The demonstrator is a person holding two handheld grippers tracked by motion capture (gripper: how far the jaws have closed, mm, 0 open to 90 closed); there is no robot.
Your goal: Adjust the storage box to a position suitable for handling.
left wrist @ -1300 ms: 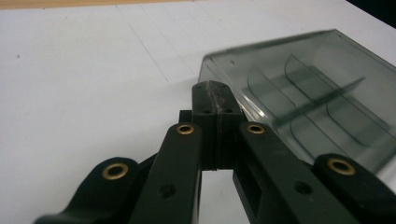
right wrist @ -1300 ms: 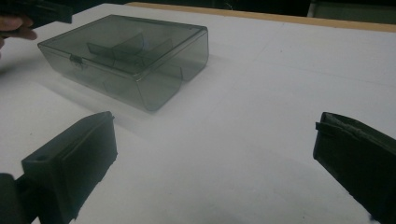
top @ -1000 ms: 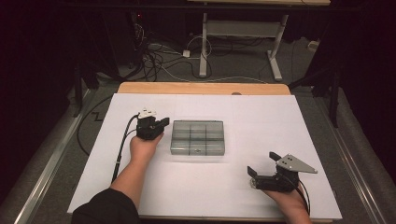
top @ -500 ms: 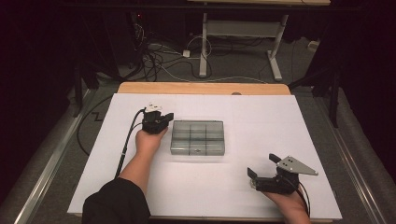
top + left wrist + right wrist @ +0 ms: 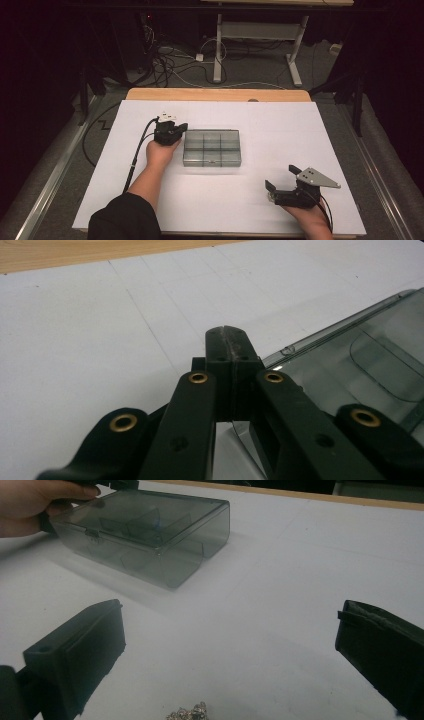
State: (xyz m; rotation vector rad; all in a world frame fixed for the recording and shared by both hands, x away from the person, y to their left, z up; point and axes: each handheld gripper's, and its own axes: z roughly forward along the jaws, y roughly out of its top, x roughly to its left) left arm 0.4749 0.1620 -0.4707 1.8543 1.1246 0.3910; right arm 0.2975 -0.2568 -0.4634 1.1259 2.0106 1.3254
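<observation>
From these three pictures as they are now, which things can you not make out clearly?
- Compartment box contents: high view too small, tinted lid blurs them in the right gripper view.
- Left claw: closed; its own black links hide whether its tips pinch the box's edge.
- Small metallic clump: cut off by the right gripper view's bottom edge; identity unclear.
- Right claw: open, empty.

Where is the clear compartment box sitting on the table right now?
In the high view the compartment box lies near the middle of the white table, slightly left of centre, with the left claw at its far-left corner.
</observation>
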